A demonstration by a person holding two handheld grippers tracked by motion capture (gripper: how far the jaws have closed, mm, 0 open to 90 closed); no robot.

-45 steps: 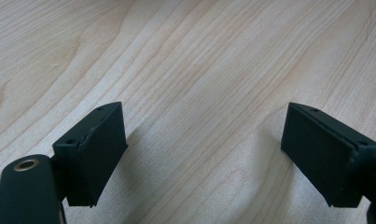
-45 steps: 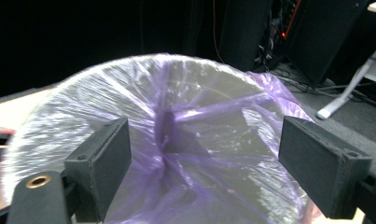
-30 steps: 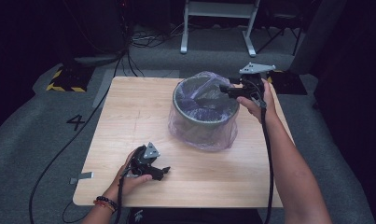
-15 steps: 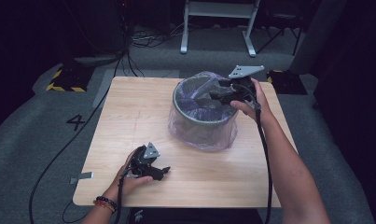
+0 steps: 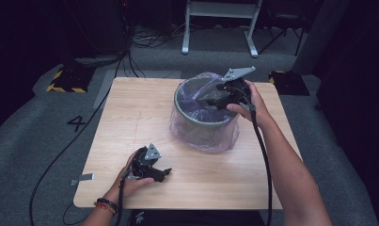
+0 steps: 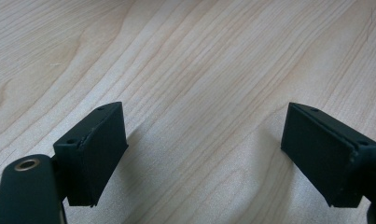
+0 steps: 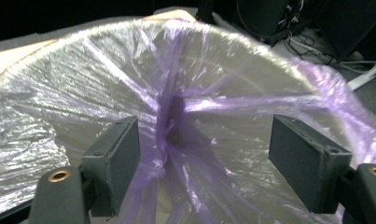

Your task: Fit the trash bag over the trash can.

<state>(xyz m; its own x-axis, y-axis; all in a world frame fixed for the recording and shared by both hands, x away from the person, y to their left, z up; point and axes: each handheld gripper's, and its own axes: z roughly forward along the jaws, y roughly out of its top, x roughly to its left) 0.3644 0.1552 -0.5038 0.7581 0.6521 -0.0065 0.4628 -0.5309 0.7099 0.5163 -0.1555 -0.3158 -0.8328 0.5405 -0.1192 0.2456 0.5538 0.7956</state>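
While my right gripper hangs inside the bin at the table's far right, its jaws have just been opening off the purple liner (bunched between them, unpinched). Next I'd spread that bunch toward the rim. Left gripper rests apart, empty.

The right tool now reaches farther in over the bin's rim than a second ago, its jaws having just been opening. The purple bag lies bunched between them, pads standing off it.
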